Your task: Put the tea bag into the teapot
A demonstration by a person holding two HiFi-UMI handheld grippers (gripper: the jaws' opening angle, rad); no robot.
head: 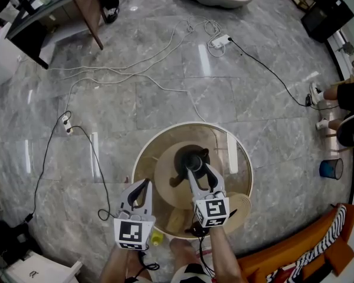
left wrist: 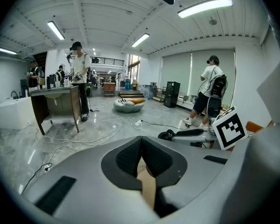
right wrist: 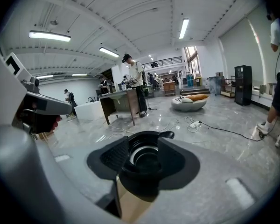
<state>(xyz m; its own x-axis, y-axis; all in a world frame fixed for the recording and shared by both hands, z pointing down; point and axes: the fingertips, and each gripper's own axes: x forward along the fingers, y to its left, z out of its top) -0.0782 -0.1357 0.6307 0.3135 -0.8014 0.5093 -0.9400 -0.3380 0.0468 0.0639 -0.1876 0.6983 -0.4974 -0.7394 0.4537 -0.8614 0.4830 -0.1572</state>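
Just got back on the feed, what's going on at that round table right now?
A person stands over a round glass table with a gripper in each hand. The right gripper is above the black teapot, its jaws apart on either side of the pot's lidless mouth and not pressing on it. The left gripper hangs off to the side near the table's edge, jaws together and nothing between them. No tea bag is in sight; whether one is inside the pot can't be told.
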